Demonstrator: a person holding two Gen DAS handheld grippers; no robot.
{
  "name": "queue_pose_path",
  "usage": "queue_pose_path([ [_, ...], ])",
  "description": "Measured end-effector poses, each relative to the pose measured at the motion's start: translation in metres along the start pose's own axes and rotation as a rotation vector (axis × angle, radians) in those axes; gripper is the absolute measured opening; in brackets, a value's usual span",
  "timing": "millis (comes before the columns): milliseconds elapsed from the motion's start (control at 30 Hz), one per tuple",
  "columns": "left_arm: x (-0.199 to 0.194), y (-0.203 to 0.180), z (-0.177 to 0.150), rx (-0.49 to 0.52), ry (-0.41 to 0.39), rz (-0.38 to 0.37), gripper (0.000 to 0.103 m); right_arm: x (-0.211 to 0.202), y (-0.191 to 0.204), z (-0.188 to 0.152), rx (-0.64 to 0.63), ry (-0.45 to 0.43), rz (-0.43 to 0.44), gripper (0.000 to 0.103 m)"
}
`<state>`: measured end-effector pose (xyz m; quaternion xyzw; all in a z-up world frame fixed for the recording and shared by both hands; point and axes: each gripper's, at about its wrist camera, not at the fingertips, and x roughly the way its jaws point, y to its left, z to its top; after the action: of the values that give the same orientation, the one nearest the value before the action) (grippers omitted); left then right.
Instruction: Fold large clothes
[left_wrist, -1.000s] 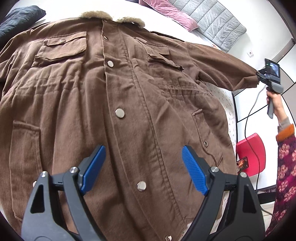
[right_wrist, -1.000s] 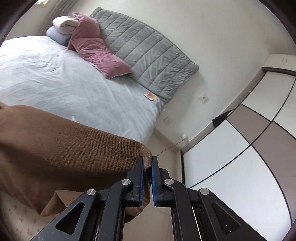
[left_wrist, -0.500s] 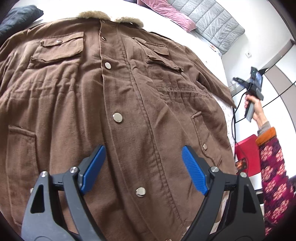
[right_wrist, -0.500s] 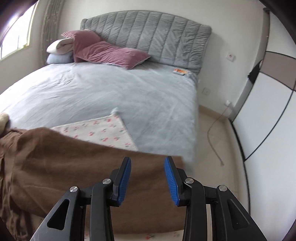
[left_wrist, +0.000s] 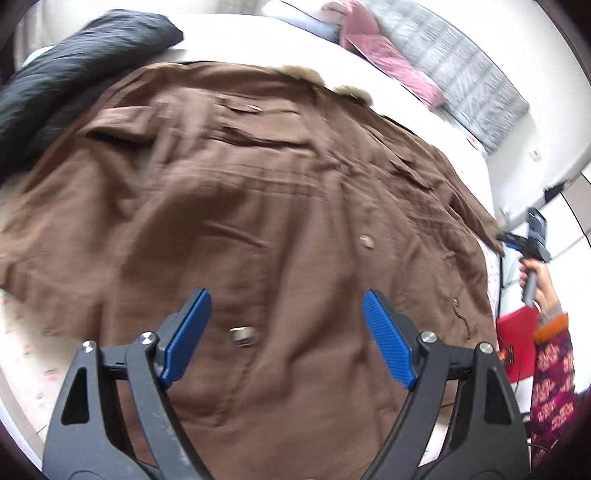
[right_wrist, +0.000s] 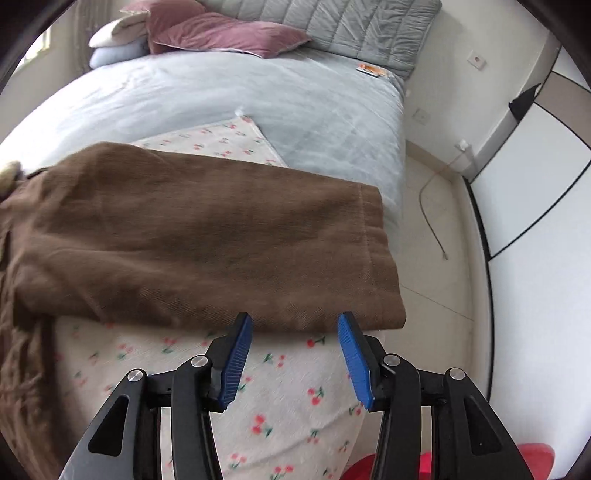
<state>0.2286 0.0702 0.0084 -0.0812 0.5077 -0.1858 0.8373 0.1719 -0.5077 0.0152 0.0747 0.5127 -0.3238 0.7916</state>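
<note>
While apparently tilted downward, right tool (right_wrist: 293, 325) opening.

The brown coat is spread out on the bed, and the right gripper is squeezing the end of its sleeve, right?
Not quite. The brown coat is spread out on the bed, but the right gripper isn't squeezing the sleeve. The right wrist view shows its jaws opening with nothing between them; the sleeve lies flat just beyond the fingertips.

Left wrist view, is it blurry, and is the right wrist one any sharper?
Left wrist view: the brown coat is smeared by motion blur and its snaps streak, while the left tool stays crisp. Right wrist view: sharper, the sleeve only slightly soft; fisheye bends the wardrobe lines.
</note>
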Motion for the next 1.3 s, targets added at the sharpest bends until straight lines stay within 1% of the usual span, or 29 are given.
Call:
queue_pose_path([
  [67,-0.018,0.027,-0.003,-0.038,-0.036,0.043,0.085,-0.033,0.009,-0.013,-0.034,-0.031,0.073,0.056],
  [100,-0.025,0.041,-0.004,-0.054,-0.051,0.066,0.085,-0.048,0.015,-0.020,-0.050,-0.044,0.117,0.058],
  [133,-0.034,0.056,-0.006,-0.071,-0.068,0.100,0.085,-0.063,0.020,-0.026,-0.062,-0.058,0.159,0.060],
  [200,-0.049,0.087,-0.007,-0.097,-0.095,0.191,0.085,-0.090,0.031,-0.041,-0.079,-0.083,0.223,0.062],
  [267,-0.057,0.122,-0.009,-0.152,-0.106,0.247,0.085,-0.108,0.045,-0.053,-0.102,-0.103,0.268,0.064],
  [333,-0.059,0.162,-0.012,-0.246,-0.105,0.262,0.085,-0.123,0.059,-0.069,-0.133,-0.115,0.291,0.064],
  [400,-0.055,0.199,-0.015,-0.334,-0.105,0.261,0.085,-0.133,0.074,-0.083,-0.172,-0.119,0.299,0.064],
  [467,-0.043,0.226,-0.016,-0.375,-0.095,0.266,0.084,-0.137,0.087,-0.096,-0.201,-0.121,0.302,0.064],
  [500,-0.035,0.234,-0.015,-0.386,-0.078,0.265,0.083,-0.138,0.094,-0.102,-0.212,-0.118,0.303,0.064],
  [533,-0.028,0.238,-0.014,-0.389,-0.067,0.242,0.080,-0.138,0.100,-0.107,-0.221,-0.111,0.307,0.064],
  [567,-0.022,0.238,-0.012,-0.385,-0.064,0.206,0.069,-0.136,0.105,-0.112,-0.229,-0.102,0.309,0.064],
  [600,-0.019,0.235,-0.008,-0.363,-0.074,0.205,0.057,-0.134,0.111,-0.116,-0.237,-0.091,0.307,0.064],
  [633,-0.018,0.225,-0.002,-0.298,-0.084,0.209,0.039,-0.132,0.116,-0.120,-0.245,-0.083,0.302,0.064],
  [667,-0.018,0.212,0.004,-0.234,-0.084,0.220,0.011,-0.129,0.121,-0.122,-0.254,-0.076,0.297,0.064],
  [733,-0.033,0.179,0.020,-0.117,-0.129,0.283,0.009,-0.127,0.131,-0.127,-0.270,-0.064,0.290,0.064],
  [800,-0.066,0.146,0.041,0.026,-0.219,0.312,0.009,-0.125,0.138,-0.130,-0.286,-0.056,0.282,0.064],
  [867,-0.106,0.119,0.067,0.138,-0.317,0.383,0.009,-0.124,0.142,-0.130,-0.299,-0.053,0.267,0.064],
  [900,-0.127,0.109,0.082,0.182,-0.365,0.431,0.008,-0.124,0.143,-0.129,-0.302,-0.054,0.261,0.064],
  [933,-0.143,0.105,0.094,0.206,-0.397,0.479,0.008,-0.124,0.143,-0.129,-0.299,-0.058,0.258,0.064],
  [1000,-0.173,0.107,0.122,0.219,-0.435,0.574,0.008,-0.124,0.142,-0.128,-0.290,-0.060,0.262,0.064],
  [1033,-0.183,0.113,0.136,0.214,-0.445,0.629,0.008,-0.123,0.142,-0.128,-0.284,-0.060,0.265,0.064],
  [1067,-0.191,0.124,0.153,0.202,-0.451,0.701,0.008,-0.123,0.141,-0.128,-0.280,-0.059,0.271,0.064],
  [1100,-0.194,0.135,0.163,0.191,-0.450,0.755,0.008,-0.122,0.141,-0.128,-0.277,-0.057,0.278,0.064],
  [1167,-0.189,0.171,0.192,0.146,-0.437,0.891,0.009,-0.119,0.142,-0.129,-0.268,-0.047,0.292,0.064],
  [1200,-0.183,0.191,0.200,0.121,-0.430,0.954,0.011,-0.117,0.142,-0.130,-0.265,-0.039,0.297,0.064],
  [1233,-0.176,0.206,0.204,0.106,-0.423,1.039,0.015,-0.116,0.143,-0.131,-0.264,-0.033,0.299,0.064],
  [1267,-0.168,0.219,0.208,0.090,-0.414,1.155,0.015,-0.116,0.142,-0.132,-0.264,-0.031,0.300,0.064],
  [1300,-0.162,0.228,0.207,0.061,-0.411,1.215,0.026,-0.117,0.141,-0.134,-0.264,-0.032,0.302,0.064],
])
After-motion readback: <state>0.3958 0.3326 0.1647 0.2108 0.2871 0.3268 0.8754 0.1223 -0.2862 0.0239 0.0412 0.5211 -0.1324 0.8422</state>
